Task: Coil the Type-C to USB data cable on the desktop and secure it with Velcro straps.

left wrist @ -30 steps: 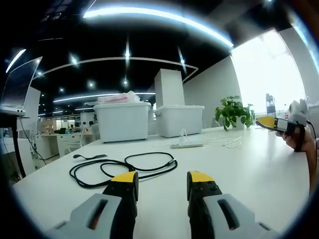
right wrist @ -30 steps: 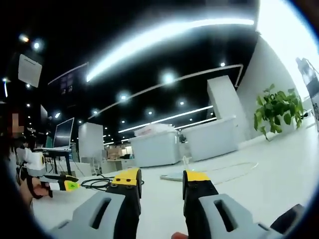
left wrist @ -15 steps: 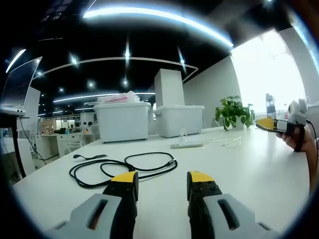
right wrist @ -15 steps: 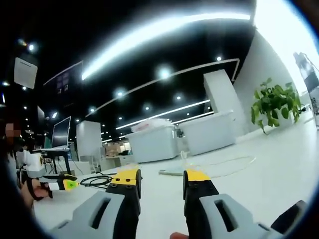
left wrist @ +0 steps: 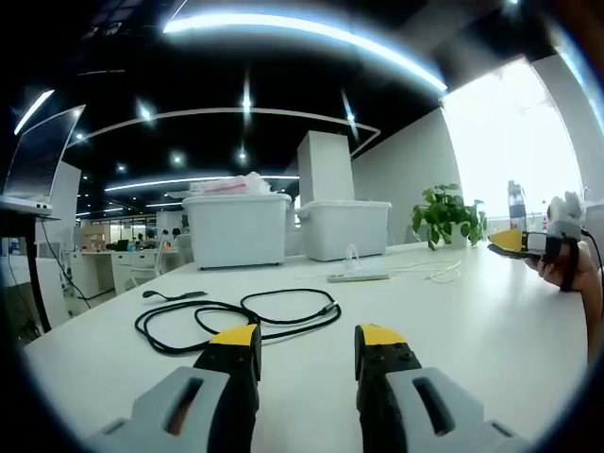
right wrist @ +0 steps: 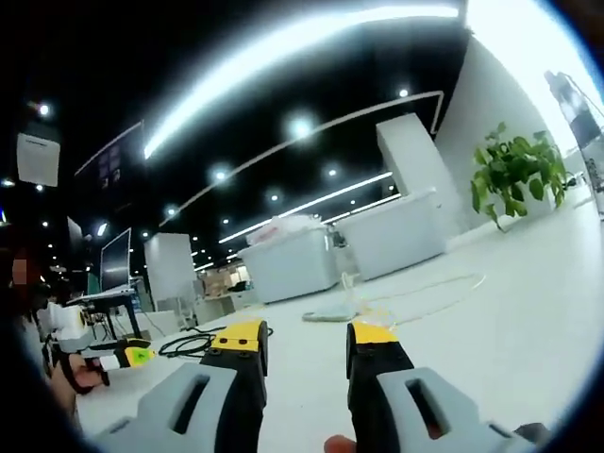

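White desk (left wrist: 491, 330) | black cable (left wrist: 236, 316) just beyond left gripper (left wrist: 307, 342) | both grippers parted, empty

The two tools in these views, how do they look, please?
The left tool and the right tool each have two black jaws with yellow tips on light grey slotted bodies. Seen from the left gripper view, the right tool carries a black strap around the person's hand.
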Demonstrator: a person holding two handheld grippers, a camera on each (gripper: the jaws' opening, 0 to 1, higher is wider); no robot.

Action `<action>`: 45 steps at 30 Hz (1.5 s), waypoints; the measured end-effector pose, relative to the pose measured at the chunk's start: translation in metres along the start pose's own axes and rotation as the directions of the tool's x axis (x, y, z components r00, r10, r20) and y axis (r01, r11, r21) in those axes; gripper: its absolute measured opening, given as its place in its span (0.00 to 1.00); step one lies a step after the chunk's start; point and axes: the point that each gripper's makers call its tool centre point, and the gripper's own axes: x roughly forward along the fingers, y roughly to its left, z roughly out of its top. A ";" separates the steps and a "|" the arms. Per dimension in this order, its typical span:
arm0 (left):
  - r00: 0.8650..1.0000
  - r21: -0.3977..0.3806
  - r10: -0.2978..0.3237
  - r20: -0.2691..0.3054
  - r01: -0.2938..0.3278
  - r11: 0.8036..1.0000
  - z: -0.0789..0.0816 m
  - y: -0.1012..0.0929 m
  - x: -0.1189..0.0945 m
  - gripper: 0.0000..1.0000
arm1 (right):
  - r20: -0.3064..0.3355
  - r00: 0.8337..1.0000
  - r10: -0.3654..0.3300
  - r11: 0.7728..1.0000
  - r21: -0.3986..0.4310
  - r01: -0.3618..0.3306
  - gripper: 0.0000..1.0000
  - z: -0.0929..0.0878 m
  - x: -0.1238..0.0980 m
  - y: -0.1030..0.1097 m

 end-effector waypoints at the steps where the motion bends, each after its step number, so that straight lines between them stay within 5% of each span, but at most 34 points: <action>1: 1.000 -0.001 0.011 0.001 -0.011 1.000 0.000 0.002 0.000 0.42 | 0.007 1.000 -0.005 1.000 0.002 0.005 0.33 0.002 0.000 -0.001; 7: 1.000 -0.021 0.025 0.012 -0.024 0.999 0.002 0.006 0.000 0.41 | 0.023 0.998 -0.063 0.998 -0.017 0.063 0.36 0.006 -0.001 -0.012; 10: 0.999 -0.033 0.031 0.031 -0.030 0.999 0.006 0.009 -0.001 0.41 | 0.038 0.993 -0.111 0.988 -0.105 0.114 0.36 0.012 -0.003 -0.019; 13: 0.998 -0.046 0.035 0.055 -0.033 0.998 0.012 0.012 -0.002 0.41 | 0.053 0.994 -0.098 0.971 -0.212 0.107 0.41 0.017 -0.001 -0.008; 15: 0.997 -0.049 0.034 0.065 -0.031 0.998 0.015 0.014 -0.003 0.41 | 0.052 0.995 -0.086 0.975 -0.199 0.095 0.45 0.019 0.000 0.000; 19: 0.996 -0.048 0.043 0.075 -0.039 0.998 0.019 0.026 -0.007 0.41 | 0.044 0.998 0.039 0.994 -0.105 -0.034 0.52 0.027 0.016 0.037; 25: 0.989 -0.056 0.093 0.114 -0.087 0.995 0.034 0.057 -0.017 0.39 | 0.039 0.987 0.156 0.963 -0.226 -0.143 0.50 0.039 0.043 0.087; 32: 0.982 -0.008 0.122 0.143 -0.122 0.993 0.062 0.087 -0.020 0.39 | 0.042 0.967 0.251 0.940 -0.251 -0.233 0.40 0.055 0.078 0.126; 37: 0.982 0.027 0.112 0.151 -0.117 0.993 0.082 0.099 -0.015 0.38 | -0.036 0.950 0.311 0.900 -0.309 -0.307 0.39 0.045 0.103 0.146; 45: 0.982 0.047 0.066 0.178 -0.076 0.996 0.111 0.109 0.016 0.36 | -0.215 0.893 0.395 0.858 -0.260 -0.442 0.32 0.005 0.148 0.172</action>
